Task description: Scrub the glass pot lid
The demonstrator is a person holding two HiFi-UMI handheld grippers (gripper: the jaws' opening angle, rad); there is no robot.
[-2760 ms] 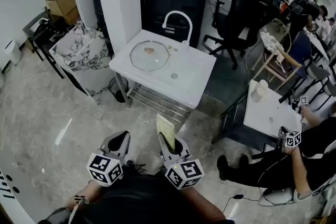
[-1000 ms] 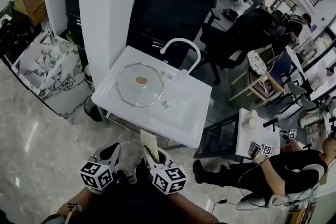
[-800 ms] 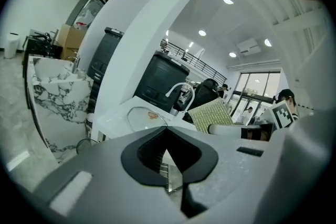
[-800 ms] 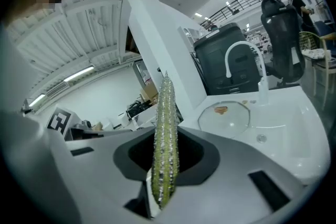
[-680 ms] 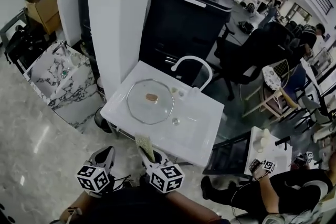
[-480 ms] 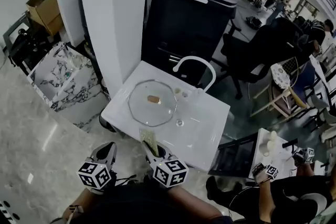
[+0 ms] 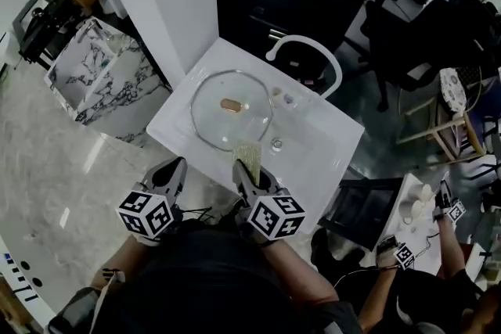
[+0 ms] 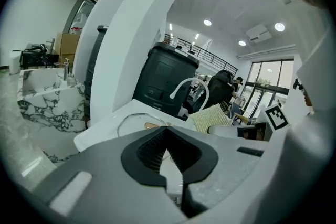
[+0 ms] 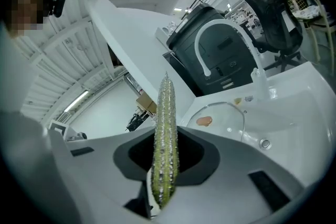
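Approach nearly done: white sink (image 7: 317,141) has drawn close, glass pot lid (image 7: 232,112) lying flat in it just at 12 o'clock of right gripper (image 7: 244,167), which pinches a yellow-green scrub sponge (image 7: 249,154); left gripper (image 7: 174,170) jaws pressed together, empty; scrubbing not yet begun.

The sponge (image 7: 249,154) covers a short stretch of the lid's (image 7: 215,117) near rim, and its own lower part is sunk out of sight between the jaws of the right gripper (image 7: 249,170), which also hides part of the sink's (image 7: 329,145) near edge. In the left gripper view, the left gripper (image 8: 168,129) blocks the lid's near half. Two bits (image 7: 283,98) by the tap (image 7: 304,38) are too small to tell. The person (image 7: 211,278) runs off the bottom edge.
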